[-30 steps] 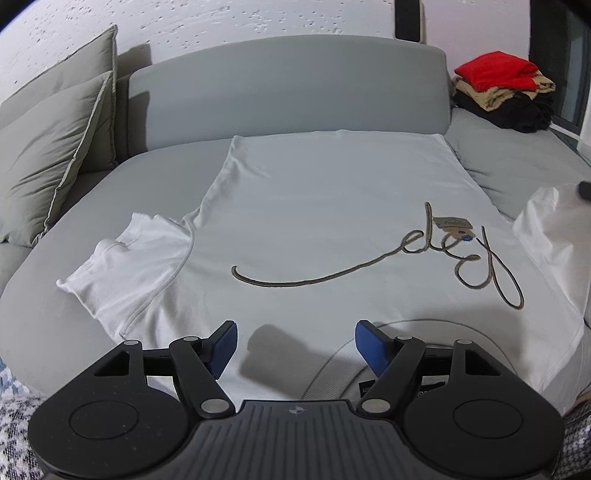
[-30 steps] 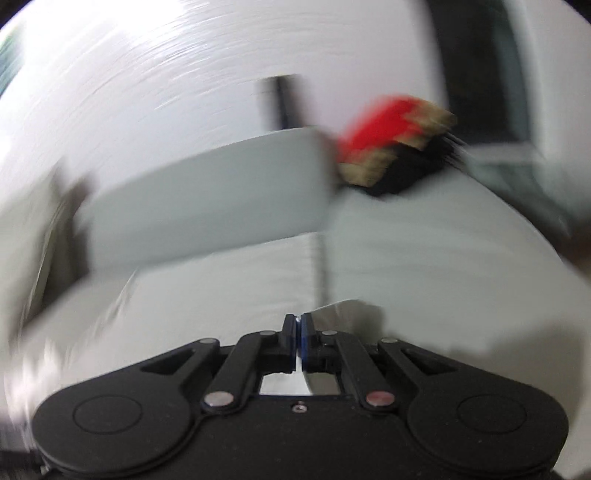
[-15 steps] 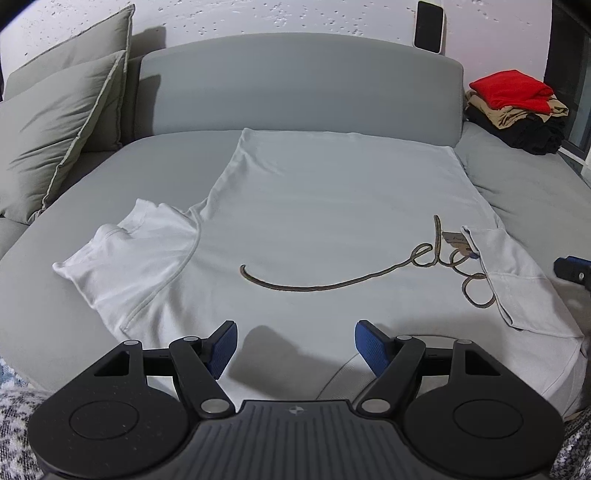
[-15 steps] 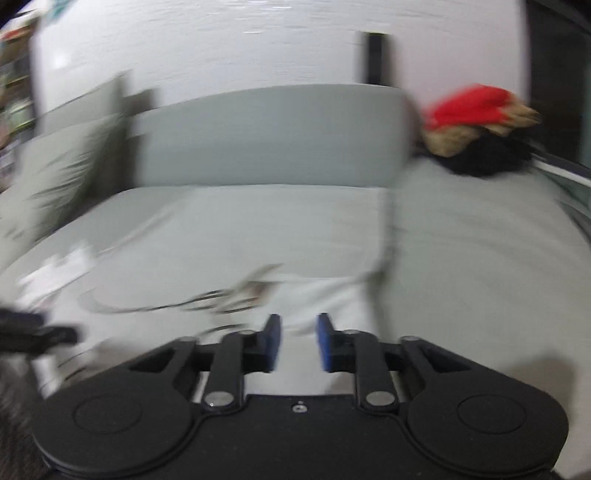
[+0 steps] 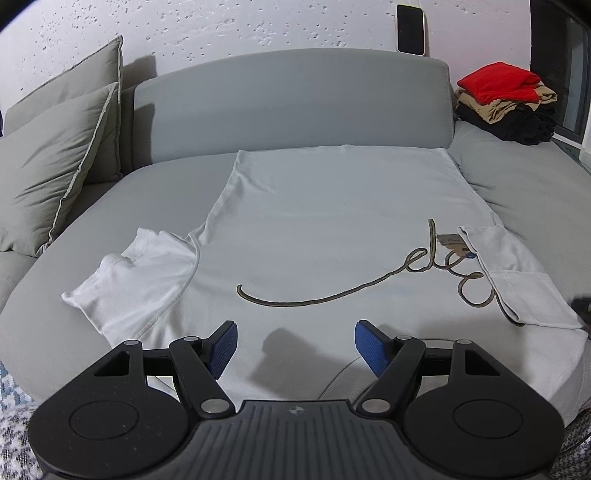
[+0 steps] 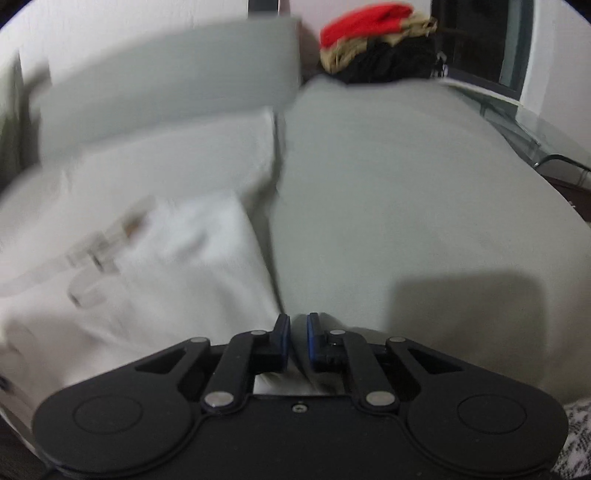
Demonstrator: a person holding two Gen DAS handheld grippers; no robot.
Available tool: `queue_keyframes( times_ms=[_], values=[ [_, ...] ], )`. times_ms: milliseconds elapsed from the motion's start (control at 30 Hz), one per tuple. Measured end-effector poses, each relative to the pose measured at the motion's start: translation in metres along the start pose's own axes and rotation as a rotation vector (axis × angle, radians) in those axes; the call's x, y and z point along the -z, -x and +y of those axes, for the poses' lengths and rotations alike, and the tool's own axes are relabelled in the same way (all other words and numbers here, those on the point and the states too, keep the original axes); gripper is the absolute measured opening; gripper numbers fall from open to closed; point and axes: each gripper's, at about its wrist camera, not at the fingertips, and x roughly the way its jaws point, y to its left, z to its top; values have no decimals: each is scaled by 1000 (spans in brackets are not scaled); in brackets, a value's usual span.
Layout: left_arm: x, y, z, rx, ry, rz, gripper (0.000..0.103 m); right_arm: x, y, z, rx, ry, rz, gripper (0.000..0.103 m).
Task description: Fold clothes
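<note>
A white T-shirt [image 5: 314, 229] with a brown script print [image 5: 369, 288] lies flat on the grey sofa [image 5: 524, 192]. Its left sleeve [image 5: 140, 273] is spread out, while the right sleeve [image 5: 517, 273] is folded in over the print's end. My left gripper [image 5: 295, 343] hovers open over the shirt's near hem, holding nothing. My right gripper [image 6: 298, 332] sits low at the shirt's [image 6: 166, 258] right edge. Only a narrow gap shows between its blue pads, with white cloth beneath them. The right wrist view is blurred.
A pile of folded clothes [image 5: 506, 99], red on top, sits at the back right of the sofa and shows again as a pile [image 6: 373, 40]. Grey pillows [image 5: 55, 166] lean at the left. A phone [image 5: 410, 29] hangs on the wall. A glass table [image 6: 535, 129] stands to the right.
The right sleeve was carried over, laid on the shirt and let go. My right gripper then dropped to the shirt's right edge and its fingers narrowed. The left gripper stayed open.
</note>
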Motion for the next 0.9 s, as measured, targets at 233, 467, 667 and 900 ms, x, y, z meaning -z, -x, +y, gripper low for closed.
queue_keyframes(
  times_ms=[233,467,667,900],
  values=[
    [0,-7,-4,-10,-18,21,72,-9,5,4,-194,-103,-68,18],
    [11,-12,8,107,-25,149,63,-7,19,27,-191,-16,13,27],
    [10,13,82,45,245,15,68,4,38,13,-351,-76,-57,34],
    [0,3,208,-24,759,-46,67,-14,31,10,-521,-222,-138,55]
  ],
)
